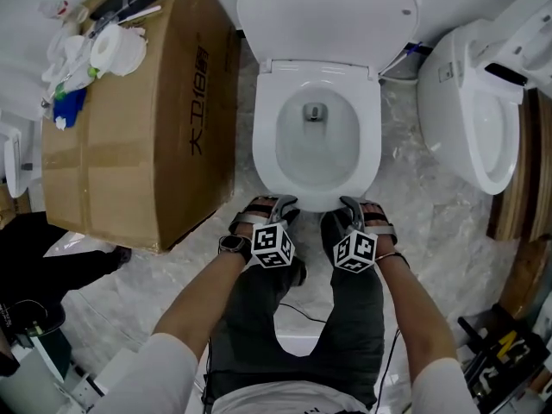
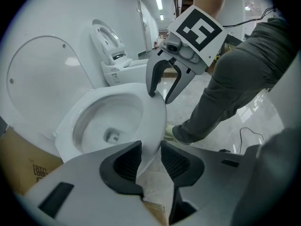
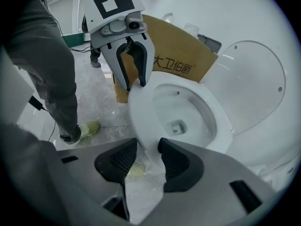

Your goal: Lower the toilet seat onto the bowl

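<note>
The white toilet seat (image 1: 264, 136) lies flat on the bowl (image 1: 315, 149), and its lid (image 1: 328, 11) stands up against the back. Both grippers are at the seat's front edge. My left gripper (image 1: 278, 203) straddles that front rim (image 2: 151, 119) with its jaws apart; a gap shows beside the rim, so the pads do not clamp it. My right gripper (image 1: 355, 205) does the same a little to the right, the rim (image 3: 141, 119) between its spread pads with room on one side. Each gripper view shows the other gripper, the right gripper (image 2: 160, 93) and the left gripper (image 3: 135, 84), hooked over the rim.
A large cardboard box (image 1: 138, 119) stands left of the toilet, with a paper roll (image 1: 116, 50) and bottles on top. A second toilet (image 1: 479, 102) stands at the right. The person's legs and sandalled feet (image 1: 259, 210) are right in front of the bowl. A cable (image 2: 249, 135) lies on the marble floor.
</note>
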The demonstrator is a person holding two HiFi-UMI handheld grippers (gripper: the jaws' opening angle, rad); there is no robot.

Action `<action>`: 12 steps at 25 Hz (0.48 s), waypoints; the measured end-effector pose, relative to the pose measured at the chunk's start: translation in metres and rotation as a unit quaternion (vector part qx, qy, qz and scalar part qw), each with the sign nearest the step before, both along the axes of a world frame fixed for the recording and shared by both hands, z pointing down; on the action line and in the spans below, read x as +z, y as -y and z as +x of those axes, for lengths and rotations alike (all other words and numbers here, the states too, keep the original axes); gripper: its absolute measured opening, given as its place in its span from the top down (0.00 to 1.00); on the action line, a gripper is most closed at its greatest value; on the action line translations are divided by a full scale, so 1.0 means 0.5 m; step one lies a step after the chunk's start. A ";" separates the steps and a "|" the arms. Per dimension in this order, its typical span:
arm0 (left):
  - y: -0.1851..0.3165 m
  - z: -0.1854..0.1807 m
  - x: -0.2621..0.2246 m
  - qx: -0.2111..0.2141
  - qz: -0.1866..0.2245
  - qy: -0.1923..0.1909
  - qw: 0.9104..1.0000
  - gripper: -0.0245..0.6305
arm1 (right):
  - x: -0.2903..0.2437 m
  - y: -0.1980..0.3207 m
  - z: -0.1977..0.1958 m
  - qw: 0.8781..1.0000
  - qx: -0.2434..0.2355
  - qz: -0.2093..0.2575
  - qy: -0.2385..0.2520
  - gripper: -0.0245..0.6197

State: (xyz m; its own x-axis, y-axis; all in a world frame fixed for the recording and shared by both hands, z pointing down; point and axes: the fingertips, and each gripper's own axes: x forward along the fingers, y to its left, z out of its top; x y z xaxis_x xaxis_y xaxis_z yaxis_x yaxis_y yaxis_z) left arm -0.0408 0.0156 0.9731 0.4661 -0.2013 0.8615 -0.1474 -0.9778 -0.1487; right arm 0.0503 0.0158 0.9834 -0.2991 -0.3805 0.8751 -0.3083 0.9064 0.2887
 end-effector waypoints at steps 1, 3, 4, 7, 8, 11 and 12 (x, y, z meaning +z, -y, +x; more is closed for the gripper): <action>0.001 0.000 0.012 0.000 -0.004 0.002 1.000 0.75 | 0.013 -0.001 0.000 1.000 -0.003 -0.005 -0.003 0.70; 0.001 0.000 0.033 0.000 -0.012 0.005 1.000 0.75 | 0.035 -0.002 0.001 1.000 -0.006 -0.014 -0.008 0.70; 0.000 0.000 0.042 -0.001 -0.016 0.006 1.000 0.75 | 0.044 -0.004 0.001 1.000 -0.006 -0.019 -0.010 0.70; 0.002 0.000 0.068 -0.003 -0.026 0.009 1.000 0.76 | 0.070 -0.003 -0.001 0.999 -0.011 -0.030 -0.014 0.70; 0.005 0.000 0.075 -0.003 -0.028 0.009 1.000 0.77 | 0.076 0.000 -0.001 0.999 -0.013 -0.030 -0.015 0.70; 0.007 -0.001 0.083 -0.002 -0.030 -0.002 1.000 0.77 | 0.081 0.001 -0.002 0.999 -0.019 -0.024 -0.010 0.70; 0.006 -0.002 0.083 -0.003 -0.031 -0.006 1.000 0.77 | 0.082 0.001 -0.002 1.000 -0.018 -0.024 -0.008 0.70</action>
State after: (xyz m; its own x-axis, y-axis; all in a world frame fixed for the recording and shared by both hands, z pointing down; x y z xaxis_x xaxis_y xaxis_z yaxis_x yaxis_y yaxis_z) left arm -0.0417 0.0123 1.0147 0.4754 -0.1508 0.8667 -0.1542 -0.9842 -0.0867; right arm 0.0495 0.0154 1.0243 -0.2972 -0.3263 0.8973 -0.2706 0.9301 0.2486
